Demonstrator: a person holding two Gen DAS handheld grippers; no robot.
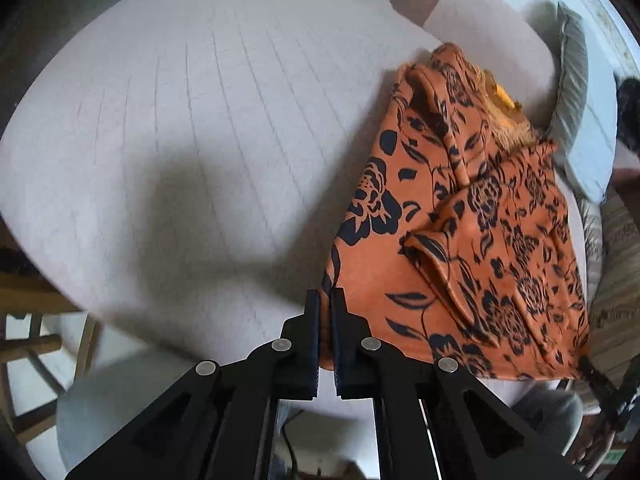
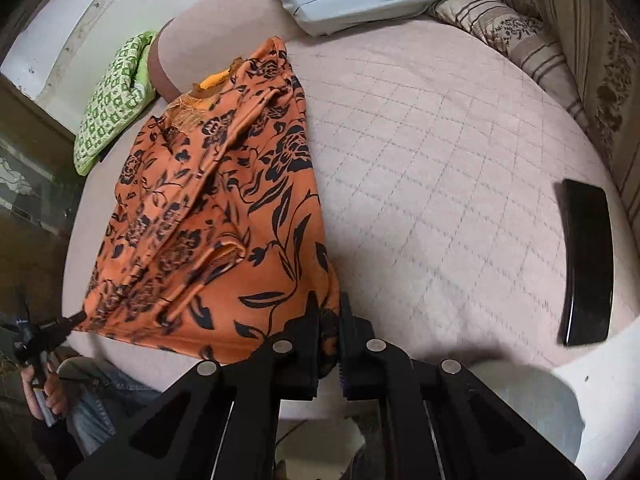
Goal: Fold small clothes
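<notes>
Two grippers pinch the near hem corners of the orange floral garment (image 2: pixel 208 208), which lies on the quilted bed cover (image 2: pixel 440 160): the left gripper (image 1: pixel 325 300) is clamped at its six o'clock corner, the right gripper (image 2: pixel 329 308) likewise, apparently so the hem can be carried toward twelve o'clock for a fold.

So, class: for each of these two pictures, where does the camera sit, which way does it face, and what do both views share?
Left wrist: on the left gripper, looking along its fingers over the bed; the jaws pinch the orange floral garment.
Right wrist: on the right gripper, facing the pillows; the jaws pinch the garment's near corner, and the person's hand shows.
Shared: garment, bed, green cloth.
</notes>
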